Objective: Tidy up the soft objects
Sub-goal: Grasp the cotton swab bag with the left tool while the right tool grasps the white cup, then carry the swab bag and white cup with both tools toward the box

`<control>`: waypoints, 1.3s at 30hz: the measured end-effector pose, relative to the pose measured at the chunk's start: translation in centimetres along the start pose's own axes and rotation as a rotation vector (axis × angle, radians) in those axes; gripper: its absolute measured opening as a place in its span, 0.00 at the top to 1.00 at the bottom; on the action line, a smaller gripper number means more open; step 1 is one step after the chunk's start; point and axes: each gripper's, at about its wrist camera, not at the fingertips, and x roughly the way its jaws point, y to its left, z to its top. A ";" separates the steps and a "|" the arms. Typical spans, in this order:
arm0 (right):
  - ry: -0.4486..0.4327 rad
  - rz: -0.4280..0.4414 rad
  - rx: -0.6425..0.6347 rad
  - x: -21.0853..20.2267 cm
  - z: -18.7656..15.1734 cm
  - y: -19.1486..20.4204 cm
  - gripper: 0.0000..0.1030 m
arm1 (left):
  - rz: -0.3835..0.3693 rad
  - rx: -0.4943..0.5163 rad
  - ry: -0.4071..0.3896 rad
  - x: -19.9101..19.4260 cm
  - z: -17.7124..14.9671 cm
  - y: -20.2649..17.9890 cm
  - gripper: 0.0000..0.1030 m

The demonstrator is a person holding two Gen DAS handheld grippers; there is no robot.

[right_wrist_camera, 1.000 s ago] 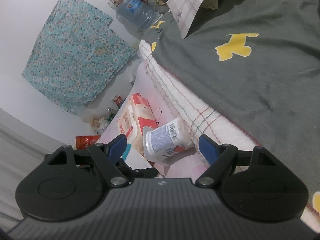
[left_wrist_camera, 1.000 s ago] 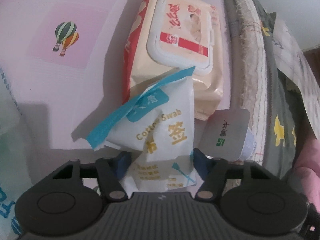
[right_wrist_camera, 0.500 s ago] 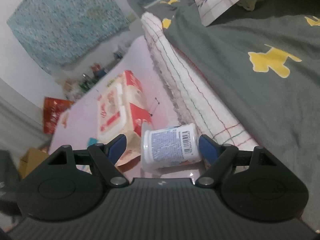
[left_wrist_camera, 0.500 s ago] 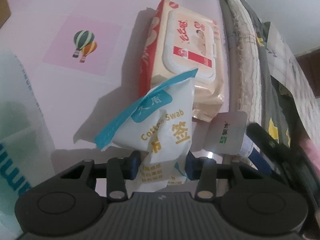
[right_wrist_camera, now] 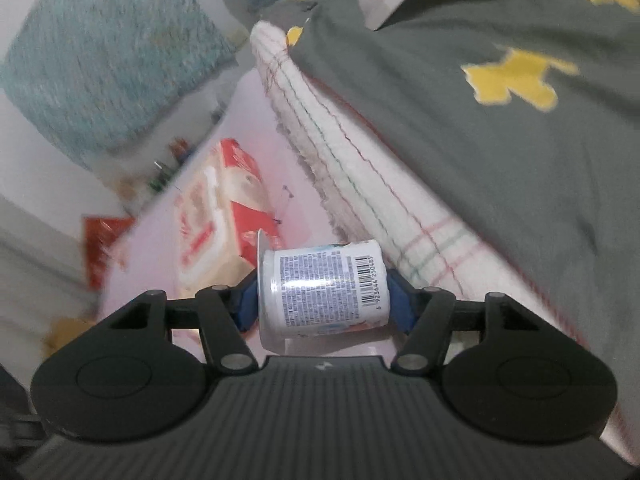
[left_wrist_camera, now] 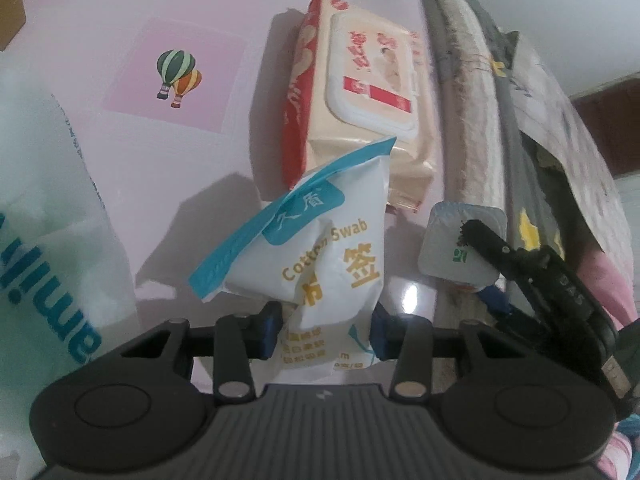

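Both pickups look made and nothing yet put away: the left tongs [left_wrist_camera: 324, 332] pinch the cotton swab bag [left_wrist_camera: 320, 264] at lower centre, the right tongs [right_wrist_camera: 322, 306] clamp the small cup [right_wrist_camera: 322, 288], wipes pack [left_wrist_camera: 360, 92] untouched on the pink surface [left_wrist_camera: 100, 12].

Left gripper [left_wrist_camera: 325, 332], black two-finger body with blue pads [left_wrist_camera: 269, 330], is closed on the lower part of the white-and-blue cotton swab packet [left_wrist_camera: 320, 264], one pad pressing each side. Right gripper [right_wrist_camera: 323, 300], of the same build, clamps the small white plastic cup [right_wrist_camera: 322, 288] end to end between its blue pads [right_wrist_camera: 400, 304], the cup lying sideways across the jaws. In the left wrist view, the right gripper's dark finger [left_wrist_camera: 488, 242] crosses the cup's foil lid.
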 end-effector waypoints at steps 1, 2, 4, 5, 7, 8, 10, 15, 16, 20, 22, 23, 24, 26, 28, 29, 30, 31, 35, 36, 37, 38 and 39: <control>-0.005 0.030 0.037 -0.6 -0.3 -0.5 0.40 | -0.010 0.008 -0.003 -0.4 -0.2 0.0 0.58; -0.008 0.067 0.073 -1.2 -0.7 -1.0 0.40 | -0.021 0.021 -0.005 -0.9 -0.4 0.0 0.58; -0.012 0.145 0.144 -2.7 -1.9 -2.0 0.40 | -0.042 0.049 -0.008 -1.9 -0.9 -0.1 0.58; -0.015 0.174 0.170 -3.4 -2.6 -2.4 0.40 | -0.053 0.064 -0.009 -2.4 -1.2 -0.1 0.58; -0.025 0.238 0.218 -4.9 -4.1 -3.0 0.40 | -0.074 0.091 -0.011 -3.5 -1.8 0.1 0.58; -0.029 0.263 0.238 -5.6 -4.8 -3.2 0.40 | -0.082 0.100 -0.010 -4.0 -2.2 0.3 0.58; -0.038 0.324 0.284 -7.0 -6.5 -3.8 0.40 | -0.098 0.115 -0.007 -5.2 -3.0 1.0 0.58; -0.029 0.464 0.373 -9.1 -10.9 -4.4 0.40 | -0.132 0.164 -0.018 -8.9 -5.2 3.0 0.58; -0.023 0.497 0.389 -9.3 -11.9 -4.4 0.40 | -0.137 0.173 -0.018 -9.7 -5.6 3.4 0.58; -0.004 0.614 0.428 -10.3 -15.3 -3.3 0.40 | -0.168 0.215 -0.030 -13.2 -7.2 5.1 0.58; 0.005 0.676 0.436 -11.0 -16.9 -2.4 0.40 | -0.185 0.224 -0.039 -15.0 -7.9 6.1 0.58; 0.011 0.702 0.435 -11.2 -17.5 -1.8 0.40 | -0.198 0.227 -0.045 -16.1 -8.3 6.7 0.58; 0.019 0.733 0.423 -11.8 -18.2 -1.2 0.40 | -0.208 0.228 -0.051 -17.2 -8.6 7.3 0.58; 0.037 0.785 0.395 -12.3 -19.1 0.4 0.40 | -0.224 0.233 -0.075 -19.5 -9.3 8.9 0.58; 0.061 0.821 0.365 -12.6 -19.7 2.5 0.40 | -0.228 0.230 -0.110 -21.8 -10.0 10.8 0.57; 0.077 0.836 0.350 -12.5 -20.0 3.5 0.40 | -0.228 0.223 -0.132 -23.0 -10.3 11.9 0.57; 0.094 0.850 0.342 -12.3 -20.3 4.5 0.40 | -0.225 0.213 -0.153 -24.2 -10.5 13.1 0.57; 0.123 0.870 0.326 -12.0 -20.6 5.9 0.40 | -0.221 0.202 -0.171 -25.2 -10.7 14.2 0.57; 0.235 0.918 0.287 -9.8 -21.6 11.0 0.40 | -0.205 0.135 -0.266 -29.2 -11.2 19.1 0.57; 0.261 0.925 0.277 -9.3 -21.9 12.3 0.40 | -0.200 0.117 -0.290 -30.1 -11.3 20.3 0.57; 0.295 0.934 0.263 -8.7 -22.4 13.8 0.40 | -0.193 0.103 -0.316 -31.0 -11.4 21.6 0.57; 0.319 0.937 0.257 -8.1 -22.7 15.0 0.40 | -0.186 0.092 -0.336 -31.7 -11.4 22.6 0.57; 0.343 0.938 0.246 -7.4 -23.0 16.2 0.40 | -0.176 0.075 -0.356 -32.2 -11.3 23.6 0.57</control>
